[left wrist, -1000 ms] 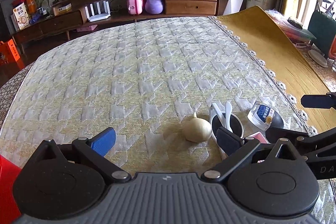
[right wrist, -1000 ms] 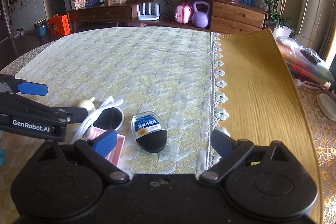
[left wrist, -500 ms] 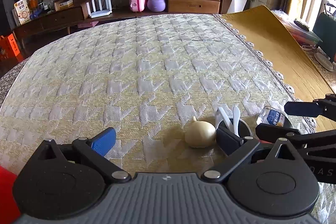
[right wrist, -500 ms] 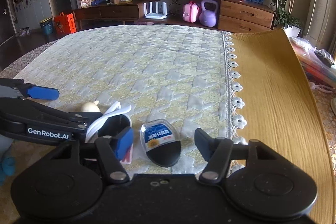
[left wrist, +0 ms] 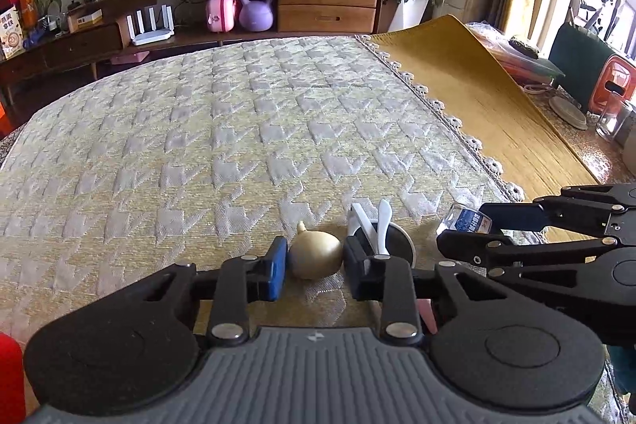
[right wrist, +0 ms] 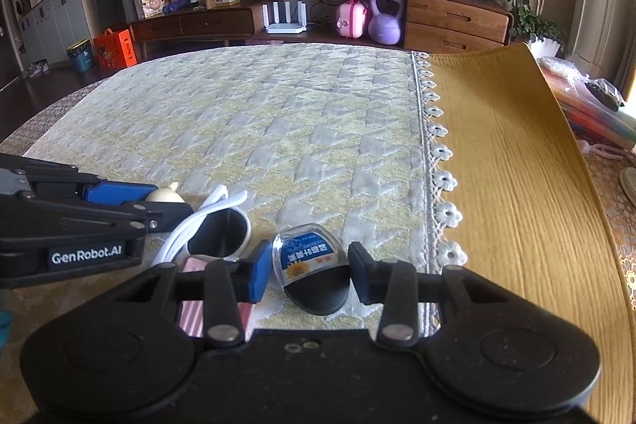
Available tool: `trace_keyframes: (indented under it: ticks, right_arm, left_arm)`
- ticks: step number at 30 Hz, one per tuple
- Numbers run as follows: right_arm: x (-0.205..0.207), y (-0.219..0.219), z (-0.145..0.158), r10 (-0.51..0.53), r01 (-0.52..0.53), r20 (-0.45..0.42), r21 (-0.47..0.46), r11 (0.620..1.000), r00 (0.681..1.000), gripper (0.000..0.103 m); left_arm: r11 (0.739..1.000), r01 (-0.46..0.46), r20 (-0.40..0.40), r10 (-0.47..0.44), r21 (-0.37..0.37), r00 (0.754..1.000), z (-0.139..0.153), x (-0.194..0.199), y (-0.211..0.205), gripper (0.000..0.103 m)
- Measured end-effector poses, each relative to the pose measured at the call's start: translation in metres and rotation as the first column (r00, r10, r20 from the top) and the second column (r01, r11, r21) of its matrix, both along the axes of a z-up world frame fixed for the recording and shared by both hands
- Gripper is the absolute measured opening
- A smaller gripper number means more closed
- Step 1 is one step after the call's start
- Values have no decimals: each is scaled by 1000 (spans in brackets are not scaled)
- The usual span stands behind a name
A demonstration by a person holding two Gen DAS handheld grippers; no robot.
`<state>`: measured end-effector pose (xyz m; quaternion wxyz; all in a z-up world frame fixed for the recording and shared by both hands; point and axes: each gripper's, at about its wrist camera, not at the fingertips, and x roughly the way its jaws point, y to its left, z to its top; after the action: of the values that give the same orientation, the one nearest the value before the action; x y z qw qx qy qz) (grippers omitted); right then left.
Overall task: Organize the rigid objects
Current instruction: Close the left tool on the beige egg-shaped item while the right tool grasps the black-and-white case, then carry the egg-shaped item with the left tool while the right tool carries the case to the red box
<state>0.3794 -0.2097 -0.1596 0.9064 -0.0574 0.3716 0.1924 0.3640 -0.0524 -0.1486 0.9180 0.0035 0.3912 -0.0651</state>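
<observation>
The cream onion-shaped object (left wrist: 316, 257) is sitting on the quilted cloth (left wrist: 238, 146) just left of the sunglasses (right wrist: 216, 225), and the left gripper (left wrist: 316, 265) is closing around it, blue pad on its left flank and black pad on its right; whether both pads are already pressing is hard to tell, since a sliver of gap seems to be showing on the right. Just right of the sunglasses, the small clear container with a blue label and black base (right wrist: 312, 269) is lying on its side, and the right gripper (right wrist: 308, 275) is closing on it, the jaws bracketing it at its widest part, apparently touching or nearly so. To do this well, each hand should be finishing the squeeze square across the middle of its rounded object before lifting, because both shapes are likely to squirt out of an off-centre pinch; lifting straight up would be keeping the sunglasses' white arms undisturbed. A pink striped item (right wrist: 190, 312) is peeking out under the sunglasses. Beyond them the lace-trimmed cloth is giving way to a mustard mat (right wrist: 516, 185) on the right, and a wooden sideboard (left wrist: 326, 2) with a purple kettlebell (left wrist: 256, 6) is standing along the far wall.
</observation>
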Motion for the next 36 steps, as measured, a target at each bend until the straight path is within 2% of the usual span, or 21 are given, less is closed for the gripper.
trace_keyframes:
  ticks: [5, 14, 26, 36]
  right_arm:
    - [-11, -6, 9, -30, 30, -13, 27, 999, 999, 41]
    - [-58, -1, 43, -10, 10, 1, 52, 999, 1000, 41]
    - [-123, 27, 84, 54, -56, 26, 82, 995, 998, 41]
    - [-165, 71, 104, 137, -141, 45, 97, 985, 990, 41]
  left_arm:
    - [1000, -12, -7, 12, -6, 1000, 10, -11, 6, 30]
    - [999, -33, -28, 33, -9, 999, 34, -50, 21, 30]
    - [998, -61, -23, 61, -6, 998, 72, -120, 55, 30]
    - [988, -149, -20, 149, -25, 989, 88, -173, 105, 30]
